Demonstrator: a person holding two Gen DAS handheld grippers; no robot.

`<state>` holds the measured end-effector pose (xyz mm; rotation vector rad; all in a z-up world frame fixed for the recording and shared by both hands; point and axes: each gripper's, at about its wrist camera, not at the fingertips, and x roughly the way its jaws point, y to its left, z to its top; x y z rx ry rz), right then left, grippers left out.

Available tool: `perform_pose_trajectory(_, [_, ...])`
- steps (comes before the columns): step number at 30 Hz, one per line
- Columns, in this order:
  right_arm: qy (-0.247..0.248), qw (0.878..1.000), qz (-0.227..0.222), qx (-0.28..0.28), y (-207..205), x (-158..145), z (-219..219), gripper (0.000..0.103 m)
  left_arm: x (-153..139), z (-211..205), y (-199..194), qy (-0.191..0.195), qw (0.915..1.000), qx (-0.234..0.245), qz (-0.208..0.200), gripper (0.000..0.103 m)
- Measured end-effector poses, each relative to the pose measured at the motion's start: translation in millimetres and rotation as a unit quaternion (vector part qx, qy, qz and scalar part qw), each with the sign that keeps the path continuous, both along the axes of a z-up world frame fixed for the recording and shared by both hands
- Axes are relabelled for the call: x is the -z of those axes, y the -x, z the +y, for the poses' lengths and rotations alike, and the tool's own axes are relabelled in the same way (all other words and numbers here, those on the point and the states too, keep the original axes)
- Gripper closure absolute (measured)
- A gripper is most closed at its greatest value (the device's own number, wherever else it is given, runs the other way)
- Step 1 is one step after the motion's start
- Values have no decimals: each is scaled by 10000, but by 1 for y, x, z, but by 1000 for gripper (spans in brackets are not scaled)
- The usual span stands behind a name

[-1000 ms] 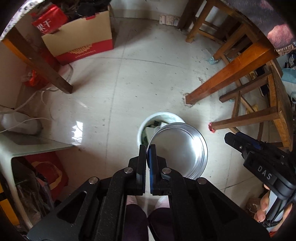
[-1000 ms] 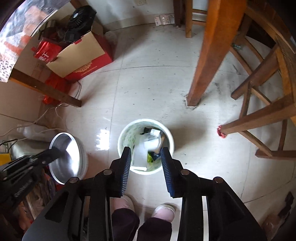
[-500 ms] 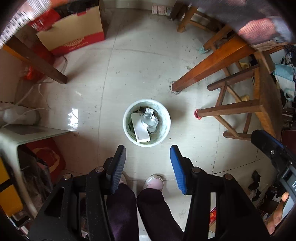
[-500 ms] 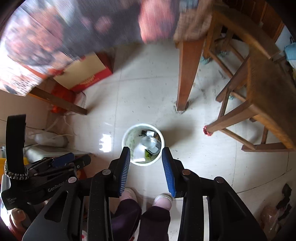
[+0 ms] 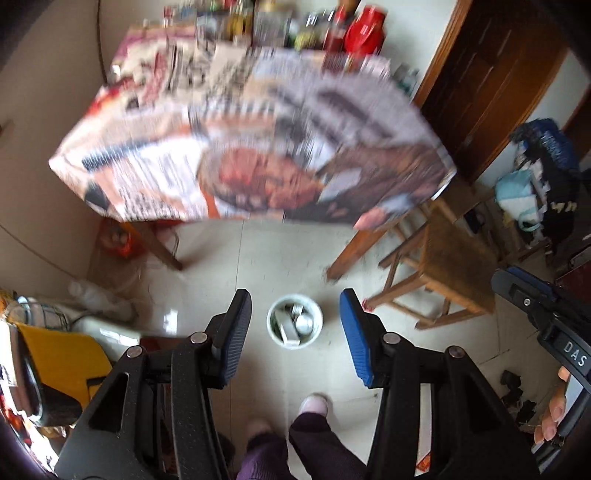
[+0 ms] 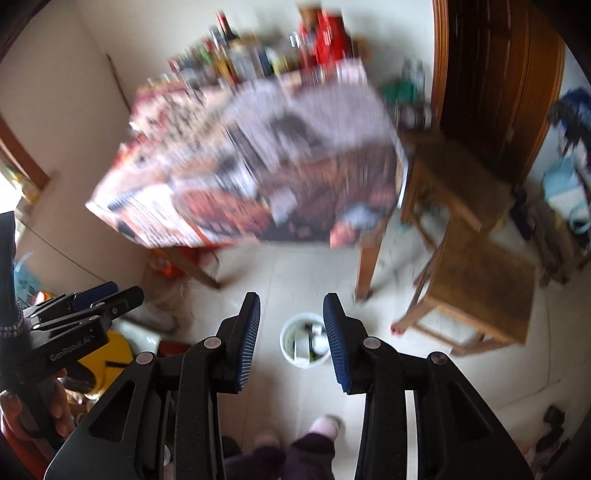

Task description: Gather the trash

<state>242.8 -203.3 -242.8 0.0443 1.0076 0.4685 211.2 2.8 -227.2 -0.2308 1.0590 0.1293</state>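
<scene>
The left gripper (image 5: 295,332) is spread wide and holds nothing; its black, pebbled arms end in ribbed blue pads. The right gripper (image 6: 291,343) is also open, at a narrower gap, and empty. Between each pair of fingers, far below on the pale tiled floor (image 5: 229,273), stands the round white bin (image 5: 294,320). Inside it lie a shiny round metal tin (image 5: 306,325) and a flat white box (image 5: 286,328); the rest of its contents are too small to make out. In the right view the right finger covers the bin's (image 6: 304,345) edge.

Above the bin stands a wooden-legged table (image 5: 162,251) covered with printed paper (image 5: 251,147), smeared by motion blur so the print cannot be read. Bottles and red packets (image 5: 343,33) along its far side are blurred too. A square wooden stool (image 5: 454,266) stands right of the bin. The person's dark trousers and pale slippers (image 5: 314,404) are cut off at the bottom edge.
</scene>
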Motion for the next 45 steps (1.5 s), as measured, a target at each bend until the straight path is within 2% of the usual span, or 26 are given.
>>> perform_pose_trajectory(4, [-394,9969,-678,49,41,-72,-10,71,-81,-10,39,-107,9962,222,-837,54])
perform_pose_trajectory(7, [-647,9906,-1196,117,76,-115,-15,67,-136,-10,81,-69,9874,464,-1510,54])
perform_pose_trajectory(11, [-887,9725,-2135,290,147,-167,-15,40,-187,-3,139,-182,9737,610,-2186,50])
perform_pose_trajectory(12, [-939,9689,-2272,280,158,-175,-13,37,-198,-3,155,-260,9703,608,-2327,48])
perform_pose_trajectory(14, [-957,9623,-2537,226,184,-188,-8,32,-215,-4,187,-407,9633,613,-2581,34])
perform_pose_trajectory(15, [-908,9590,-2676,238,197,-193,-5,24,-221,-5,200,-468,9609,596,-2662,29])
perform_pose_trajectory(17, [-771,9520,-2941,353,219,-199,-1,13,-229,-4,224,-594,9561,528,-2821,2])
perform_pose_trajectory(18, [-724,9496,-3025,387,225,-201,-1,8,-233,-3,237,-642,9529,478,-2927,1])
perform_pose_trajectory(21, [-593,9436,-3220,490,243,-206,0,0,-240,-1,261,-721,9483,463,-3057,1])
perform_pose_trajectory(28, [-470,9457,-3181,483,256,-207,4,0,-251,9,292,-691,9430,456,-3222,1])
perform_pose_trajectory(35, [-470,9452,-3194,488,273,-210,-1,0,-253,11,303,-675,9424,482,-3241,1])
perform_pose_trajectory(45, [-499,9483,-3088,534,278,-207,-3,0,-252,10,302,-680,9426,536,-3226,1])
